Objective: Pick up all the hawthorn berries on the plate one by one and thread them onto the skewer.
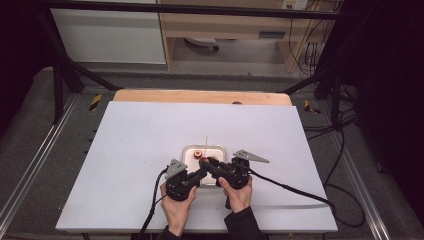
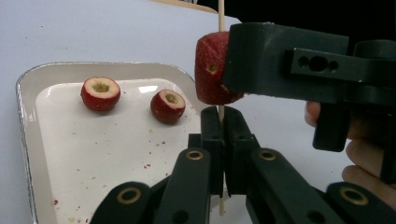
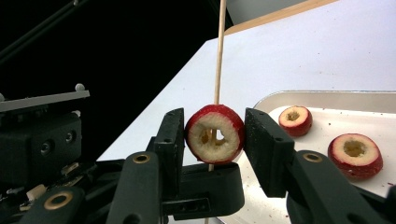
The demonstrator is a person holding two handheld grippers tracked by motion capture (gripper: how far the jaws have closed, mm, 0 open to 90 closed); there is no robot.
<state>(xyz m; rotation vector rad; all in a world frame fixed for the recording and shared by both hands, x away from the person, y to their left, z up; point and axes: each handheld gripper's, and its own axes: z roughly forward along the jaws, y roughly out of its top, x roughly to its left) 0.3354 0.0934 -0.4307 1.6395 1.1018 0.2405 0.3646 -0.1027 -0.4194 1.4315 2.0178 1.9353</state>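
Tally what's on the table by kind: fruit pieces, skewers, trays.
Fruit pieces: 3, one on the skewer in the right gripper, two on the tray
Skewers: 1, upright in the left gripper
Trays: 1
Total: 5

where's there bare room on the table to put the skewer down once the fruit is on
The white table is bare to the left of the tray, beyond it toward the wooden strip, and to the right. It is crowded at the tray, where two cored fruits lie and both claws meet.
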